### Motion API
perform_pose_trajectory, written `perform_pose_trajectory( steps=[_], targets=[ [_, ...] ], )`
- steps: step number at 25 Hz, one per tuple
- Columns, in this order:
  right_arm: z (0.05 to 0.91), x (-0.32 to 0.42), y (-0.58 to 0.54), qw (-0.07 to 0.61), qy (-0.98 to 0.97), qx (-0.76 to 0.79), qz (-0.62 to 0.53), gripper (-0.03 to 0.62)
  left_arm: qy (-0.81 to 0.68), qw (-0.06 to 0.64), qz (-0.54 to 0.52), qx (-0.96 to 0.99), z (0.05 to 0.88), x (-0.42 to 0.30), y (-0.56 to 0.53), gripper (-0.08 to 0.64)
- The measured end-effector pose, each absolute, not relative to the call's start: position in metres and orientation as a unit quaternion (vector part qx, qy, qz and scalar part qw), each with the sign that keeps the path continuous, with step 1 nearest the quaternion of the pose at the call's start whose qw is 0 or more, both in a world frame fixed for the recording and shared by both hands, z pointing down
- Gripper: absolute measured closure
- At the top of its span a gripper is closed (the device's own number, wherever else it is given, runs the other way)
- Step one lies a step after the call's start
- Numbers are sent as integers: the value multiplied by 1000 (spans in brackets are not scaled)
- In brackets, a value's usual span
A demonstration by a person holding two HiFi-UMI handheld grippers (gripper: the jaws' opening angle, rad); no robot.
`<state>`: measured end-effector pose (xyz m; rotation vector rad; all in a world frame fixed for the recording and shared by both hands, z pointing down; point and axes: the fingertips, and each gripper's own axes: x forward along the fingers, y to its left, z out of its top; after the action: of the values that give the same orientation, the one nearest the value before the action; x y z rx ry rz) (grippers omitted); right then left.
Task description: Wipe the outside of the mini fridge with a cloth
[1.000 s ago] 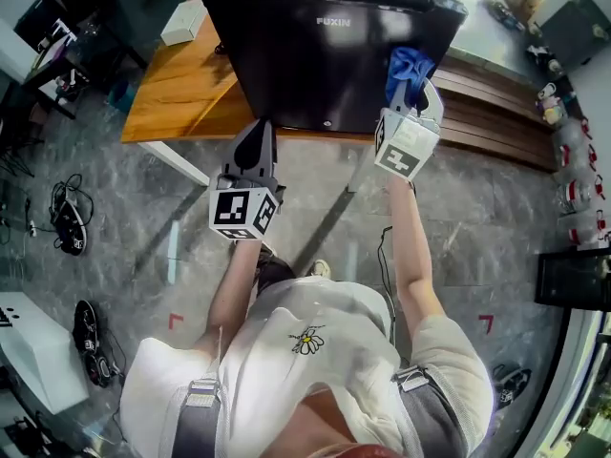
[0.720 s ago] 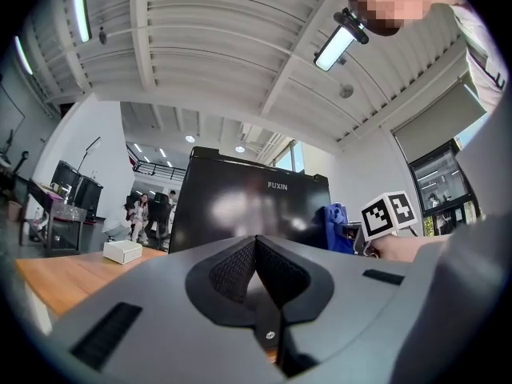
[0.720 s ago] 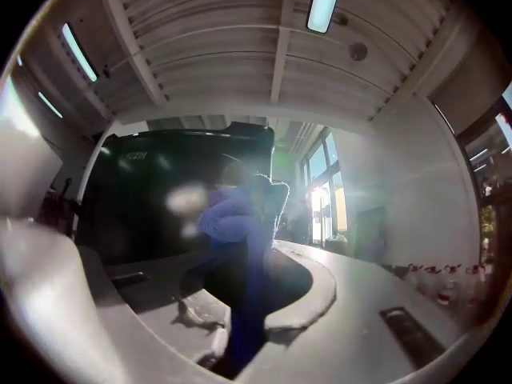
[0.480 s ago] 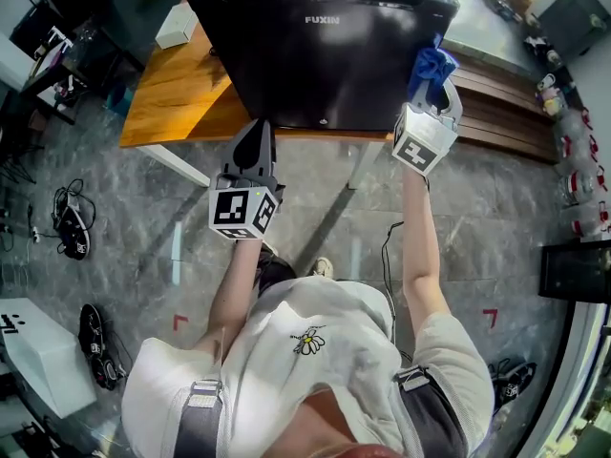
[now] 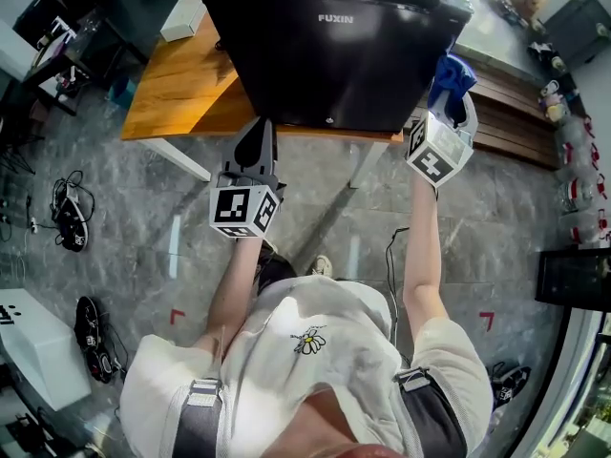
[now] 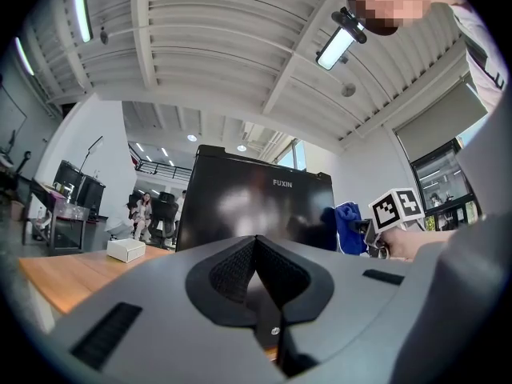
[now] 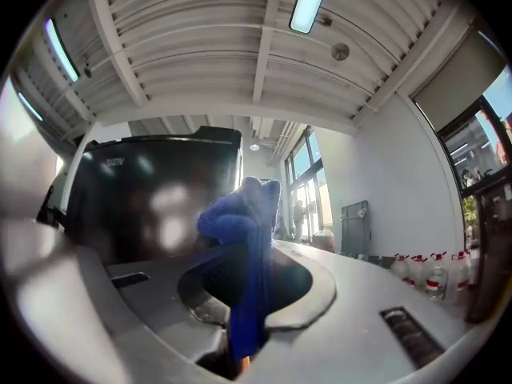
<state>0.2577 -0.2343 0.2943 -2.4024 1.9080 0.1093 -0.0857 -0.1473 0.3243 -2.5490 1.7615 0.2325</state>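
Observation:
The black mini fridge [image 5: 334, 51] marked FUXIN stands on a wooden table [image 5: 177, 89]. It also fills the middle of the left gripper view, the fridge [image 6: 240, 214], and the left of the right gripper view, the fridge [image 7: 144, 198]. My right gripper [image 5: 447, 92] is shut on a blue cloth [image 5: 451, 74], held at the fridge's right front edge; the cloth [image 7: 244, 238] bunches up between the jaws. My left gripper [image 5: 256, 146] is shut with nothing in it, just below the fridge's front bottom edge.
A small white box [image 5: 183, 19] lies on the table left of the fridge. Shoes and cables [image 5: 72, 218] lie on the grey floor at the left. Spray bottles [image 5: 582, 175] line the right wall. Wooden slats [image 5: 516, 113] run right of the fridge.
My right gripper has carried the blue cloth rightward across the fridge's front, from the door face to its right edge. The left gripper has stayed put.

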Motion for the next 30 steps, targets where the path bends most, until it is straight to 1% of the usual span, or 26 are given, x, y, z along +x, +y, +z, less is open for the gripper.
perform_pose_trajectory(
  steps=[3, 6, 12, 16, 19, 22, 25, 30],
  targets=[
    [292, 235, -220, 52, 638, -767, 38, 531, 567, 15, 75, -820, 326, -88, -149, 555],
    [291, 196, -207, 63, 670, -739, 36, 531, 569, 15, 77, -819, 326, -94, -149, 555],
    [296, 74, -205, 68, 753, -655, 20, 531, 572, 10, 80, -816, 328, -115, -152, 555],
    [304, -14, -218, 53, 805, -590, 25, 531, 571, 20, 71, -818, 326, -133, -161, 555],
    [319, -66, -229, 42, 825, -563, 26, 531, 578, 29, 69, -813, 328, -154, -163, 555],
    [335, -107, -243, 36, 833, -552, 22, 531, 593, 33, 68, -802, 335, -181, -164, 555],
    [344, -145, -255, 26, 840, -541, 29, 531, 613, 20, 66, -787, 347, -206, -164, 555],
    [357, -175, -276, 4, 842, -537, 42, 531, 638, 9, 60, -768, 357, -233, -159, 555]
  ],
)
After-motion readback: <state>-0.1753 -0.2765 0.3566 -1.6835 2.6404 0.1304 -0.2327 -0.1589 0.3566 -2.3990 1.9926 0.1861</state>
